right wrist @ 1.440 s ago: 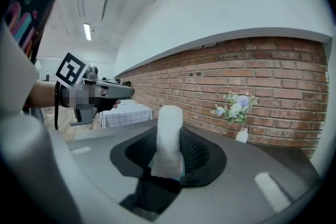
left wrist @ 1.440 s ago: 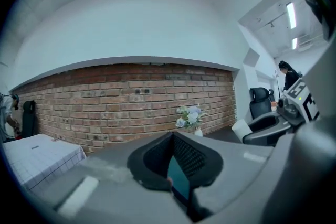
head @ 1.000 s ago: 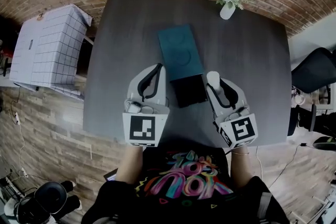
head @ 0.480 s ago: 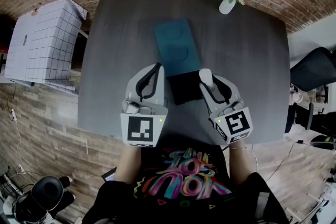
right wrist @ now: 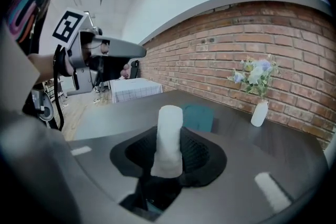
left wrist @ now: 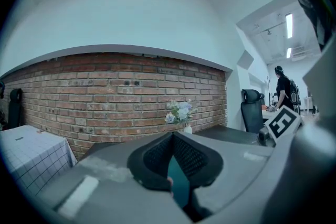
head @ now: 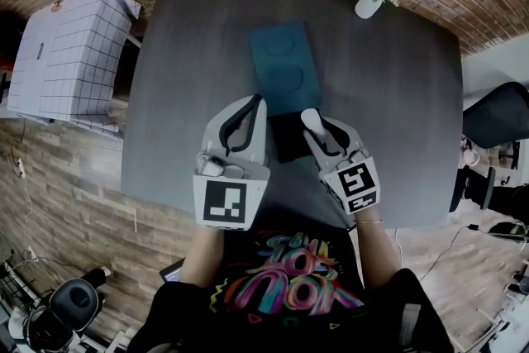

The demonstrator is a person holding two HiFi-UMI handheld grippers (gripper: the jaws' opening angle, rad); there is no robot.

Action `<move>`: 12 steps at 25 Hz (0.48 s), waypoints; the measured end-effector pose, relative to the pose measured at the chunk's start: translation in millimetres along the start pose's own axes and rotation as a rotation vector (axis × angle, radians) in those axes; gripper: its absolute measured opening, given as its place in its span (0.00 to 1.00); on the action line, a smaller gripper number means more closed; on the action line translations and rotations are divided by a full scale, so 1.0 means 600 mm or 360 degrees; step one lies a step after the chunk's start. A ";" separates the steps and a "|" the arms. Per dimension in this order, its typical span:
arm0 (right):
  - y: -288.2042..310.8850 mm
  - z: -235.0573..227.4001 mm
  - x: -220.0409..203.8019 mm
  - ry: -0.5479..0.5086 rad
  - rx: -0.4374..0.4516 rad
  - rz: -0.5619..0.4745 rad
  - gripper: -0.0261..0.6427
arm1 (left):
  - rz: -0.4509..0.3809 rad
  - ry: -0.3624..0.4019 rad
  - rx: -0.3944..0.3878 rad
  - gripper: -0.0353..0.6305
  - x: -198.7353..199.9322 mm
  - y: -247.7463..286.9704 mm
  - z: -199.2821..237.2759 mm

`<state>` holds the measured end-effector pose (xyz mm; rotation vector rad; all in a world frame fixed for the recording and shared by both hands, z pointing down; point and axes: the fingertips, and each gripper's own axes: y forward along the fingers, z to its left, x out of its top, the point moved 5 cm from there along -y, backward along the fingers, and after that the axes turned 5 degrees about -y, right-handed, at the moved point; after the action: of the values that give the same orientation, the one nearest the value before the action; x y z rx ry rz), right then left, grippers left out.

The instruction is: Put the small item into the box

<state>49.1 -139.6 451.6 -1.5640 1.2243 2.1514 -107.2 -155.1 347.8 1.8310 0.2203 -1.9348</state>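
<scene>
small item now nearer box

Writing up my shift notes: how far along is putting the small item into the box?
Done: the teal lid lies off the dark box, and the right gripper has its jaws on the white item. In hand: it hangs by the box's right edge. Left: lowering it in and letting go.

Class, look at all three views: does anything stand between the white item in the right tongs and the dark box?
Nothing visible does. The right tongs hold the white item just above the dark box. The teal lid lies flat beyond the box, and the left tongs are off to its side.
</scene>
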 end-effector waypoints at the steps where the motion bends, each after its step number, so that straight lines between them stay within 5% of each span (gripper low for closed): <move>1: 0.008 0.003 -0.006 -0.0002 0.0016 0.0020 0.24 | 0.0005 -0.0004 -0.0003 0.06 -0.001 0.001 0.001; 12: 0.070 0.017 -0.072 -0.0065 0.0140 0.0230 0.24 | 0.0043 -0.0024 -0.0003 0.06 -0.015 0.008 0.011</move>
<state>35.0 -146.4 510.7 -1.4302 1.4381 2.1708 -111.1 -160.0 357.9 1.8083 0.1919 -1.9288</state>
